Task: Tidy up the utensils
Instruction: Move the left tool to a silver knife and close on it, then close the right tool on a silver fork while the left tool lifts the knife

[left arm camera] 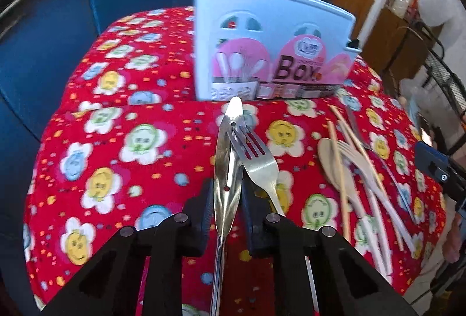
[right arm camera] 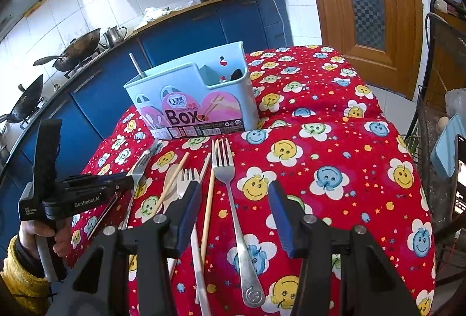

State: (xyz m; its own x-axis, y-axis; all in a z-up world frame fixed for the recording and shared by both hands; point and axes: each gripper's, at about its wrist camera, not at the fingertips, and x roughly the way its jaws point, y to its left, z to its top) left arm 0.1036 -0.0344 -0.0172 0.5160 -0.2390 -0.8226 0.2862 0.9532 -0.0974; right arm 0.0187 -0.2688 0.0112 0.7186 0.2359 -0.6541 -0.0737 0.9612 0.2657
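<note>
A shiny metal spoon (left arm camera: pixel 226 170) sits right between the jaws of the left gripper (left arm camera: pixel 226 211). The two black pads squeeze it from both sides, with only a thin gap between them. A metal fork (left arm camera: pixel 256 159) leans on the spoon just to the right of these jaws, and its prongs touch the spoon near the far tip. Straight ahead of the jaws stands the light blue utensil box (left arm camera: pixel 262 54) on the red flowered cloth (left arm camera: pixel 116 141).

The right gripper (right arm camera: pixel 234 208) has its jaws about half open, and they hold nothing. Below the gap between them lies a second fork (right arm camera: pixel 233 199), flat on the cloth. Just left of these jaws lie wooden chopsticks (right arm camera: pixel 208 199), a pale plastic spoon (right arm camera: pixel 170 179) and a plastic fork (right arm camera: pixel 186 179).
</note>
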